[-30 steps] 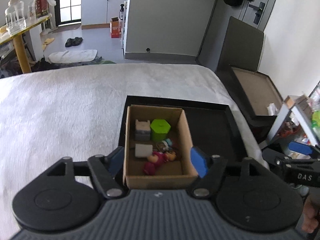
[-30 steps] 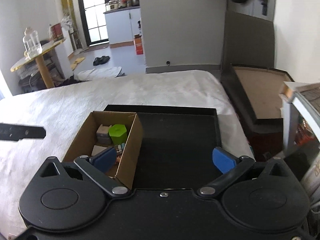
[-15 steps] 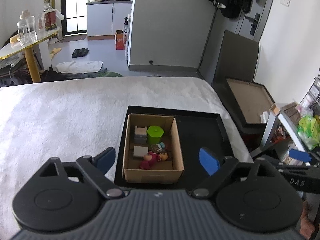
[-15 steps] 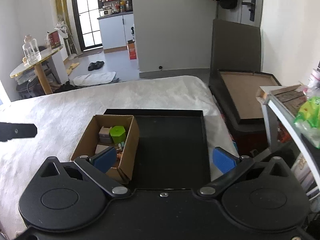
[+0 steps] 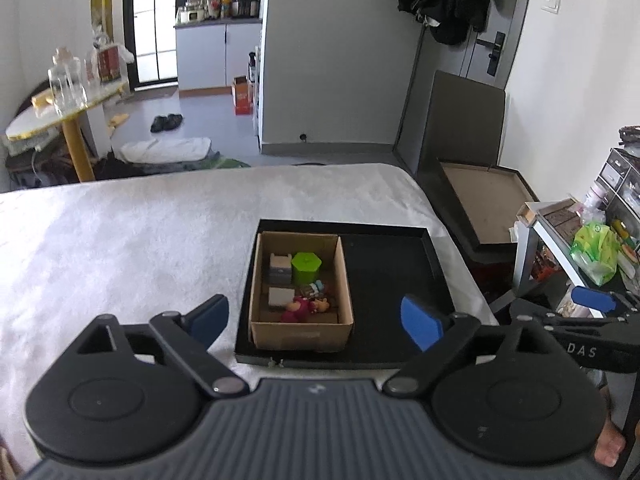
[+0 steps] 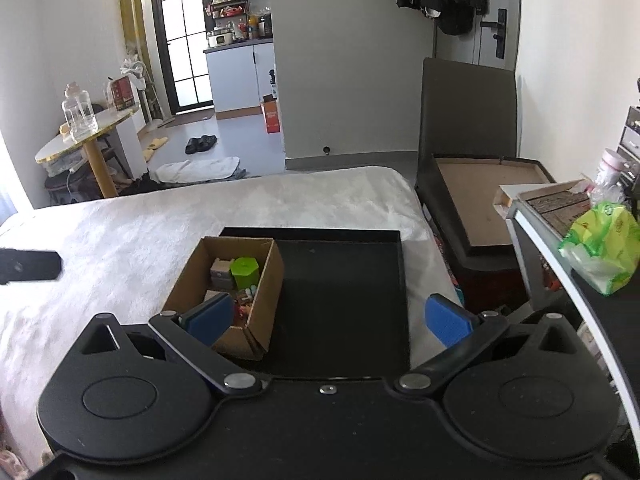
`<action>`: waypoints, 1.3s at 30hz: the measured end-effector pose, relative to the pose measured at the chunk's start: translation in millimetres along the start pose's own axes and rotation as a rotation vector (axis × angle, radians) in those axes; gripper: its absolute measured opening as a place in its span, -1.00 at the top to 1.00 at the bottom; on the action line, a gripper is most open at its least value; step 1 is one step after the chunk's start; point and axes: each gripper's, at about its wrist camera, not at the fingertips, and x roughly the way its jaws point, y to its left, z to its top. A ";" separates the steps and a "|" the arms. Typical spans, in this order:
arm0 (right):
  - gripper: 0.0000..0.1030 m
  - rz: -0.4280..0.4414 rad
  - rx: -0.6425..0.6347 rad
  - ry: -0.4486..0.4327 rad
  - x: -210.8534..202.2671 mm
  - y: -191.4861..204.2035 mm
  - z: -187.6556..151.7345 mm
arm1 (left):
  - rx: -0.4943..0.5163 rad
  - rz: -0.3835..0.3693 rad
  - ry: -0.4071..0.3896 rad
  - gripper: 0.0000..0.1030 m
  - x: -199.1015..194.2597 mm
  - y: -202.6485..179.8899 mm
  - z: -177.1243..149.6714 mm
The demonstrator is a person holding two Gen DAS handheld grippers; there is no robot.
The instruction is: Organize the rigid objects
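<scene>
Small stuff in cardboard box [image 5: 301,334] kinda hard to ID: grey blocks, green hex container [image 5: 306,266], reddish toy [image 5: 297,309]. Right view: finger pad [image 6: 212,317] hides box's near corner. Box sits in left half of black tray [image 5: 384,276] on white bedcover [image 5: 120,240]. Left gripper [image 5: 314,318] hovering back from tray, spread wide, holding nothing. Right gripper [image 6: 328,320] same, wide apart, nothing held.

White-covered bed [image 5: 120,248], black tray [image 5: 392,280] lying on it

Left gripper [image 5: 315,317], right gripper [image 6: 328,317]: jaws wide, empty
</scene>
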 end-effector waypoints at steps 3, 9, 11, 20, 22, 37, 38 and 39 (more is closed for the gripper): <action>-1.00 -0.012 0.017 0.007 -6.6 -4.9 -3.8 | -0.002 -0.004 -0.010 -0.87 -10.9 -2.9 -3.1; -1.00 -0.003 0.036 0.011 -19.9 -13.6 -15.5 | 0.016 -0.021 -0.003 -0.89 -18.1 -14.0 -12.4; -1.00 -0.014 0.025 0.009 -24.4 -14.8 -21.1 | 0.013 -0.036 0.015 -0.89 -19.3 -17.1 -16.5; -1.00 -0.005 0.031 0.044 -39.2 -26.4 -50.8 | 0.029 -0.043 0.000 -0.89 -26.9 -34.8 -44.6; -1.00 0.002 0.046 0.071 -35.9 -28.8 -57.7 | 0.040 -0.039 0.012 -0.89 -23.7 -37.1 -51.0; -1.00 0.050 0.033 0.064 -35.7 -12.7 -60.6 | 0.049 0.032 0.017 -0.89 -9.0 -12.0 -71.3; -1.00 0.052 0.034 0.062 -36.8 -11.9 -59.9 | 0.049 0.034 0.009 -0.89 -10.3 -11.9 -71.2; -1.00 0.052 0.034 0.060 -37.8 -12.2 -59.2 | 0.047 0.032 0.004 -0.89 -11.6 -11.6 -71.1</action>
